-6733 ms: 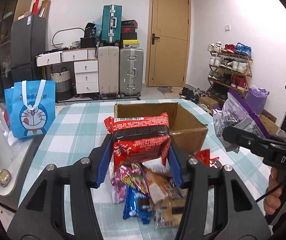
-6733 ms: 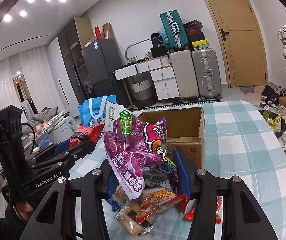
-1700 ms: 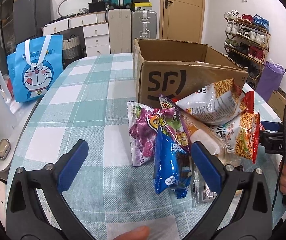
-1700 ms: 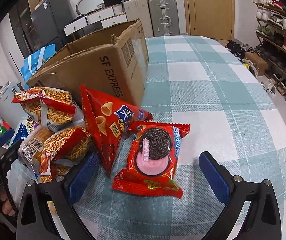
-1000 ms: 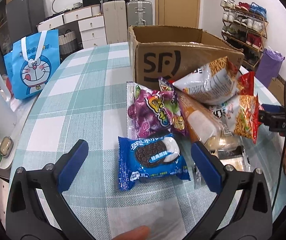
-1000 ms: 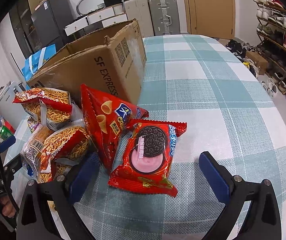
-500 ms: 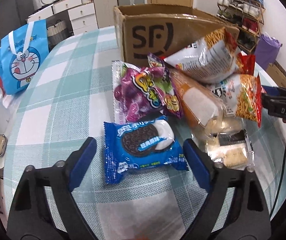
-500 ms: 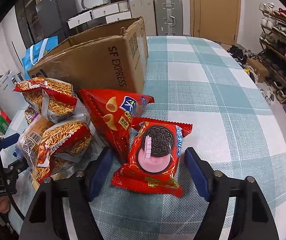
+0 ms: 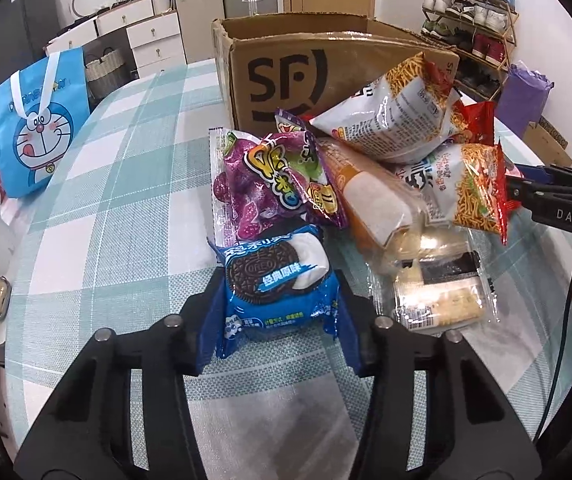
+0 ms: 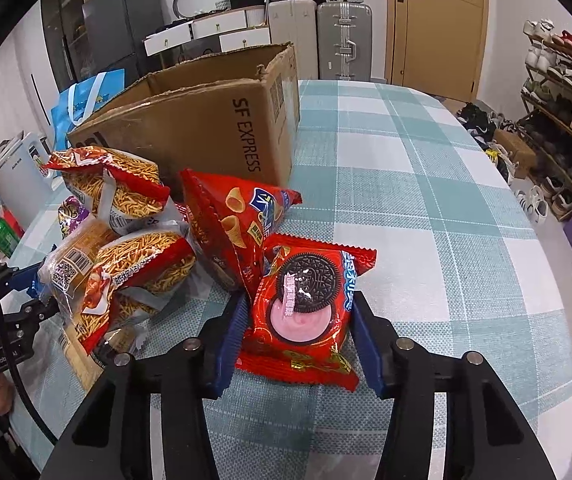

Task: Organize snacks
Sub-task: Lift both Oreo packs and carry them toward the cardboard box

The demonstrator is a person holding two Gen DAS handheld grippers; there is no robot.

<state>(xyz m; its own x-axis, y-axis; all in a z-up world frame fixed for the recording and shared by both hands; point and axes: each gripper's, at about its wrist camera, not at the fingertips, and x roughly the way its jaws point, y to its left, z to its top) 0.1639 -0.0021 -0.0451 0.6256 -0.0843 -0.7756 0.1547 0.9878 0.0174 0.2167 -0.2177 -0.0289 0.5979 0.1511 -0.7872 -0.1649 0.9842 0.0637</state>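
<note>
An open SF cardboard box [image 9: 325, 68] stands on the checked table, also in the right wrist view [image 10: 206, 128]. A pile of snack packs lies in front of it. My left gripper [image 9: 276, 304] is shut on a blue Oreo pack [image 9: 278, 280] lying at the near edge of the pile. My right gripper [image 10: 297, 320] is shut on a red Oreo pack [image 10: 305, 304] lying on the table beside a red cone-snack bag [image 10: 234, 216]. Noodle-snack bags [image 9: 397, 112] and a purple candy bag [image 9: 270, 184] lie in the pile.
A blue Doraemon bag [image 9: 38, 124] stands at the table's left edge. A clear-wrapped bread roll [image 9: 373, 208] and a cracker pack [image 9: 437, 296] lie right of my left gripper. Suitcases, drawers and a shoe rack [image 10: 561, 112] stand beyond the table [image 10: 425, 208].
Both grippers have moved forward and closed, the left onto the blue Oreo pack and the right onto the red Oreo pack. Before that, both were wide open above the pile.
</note>
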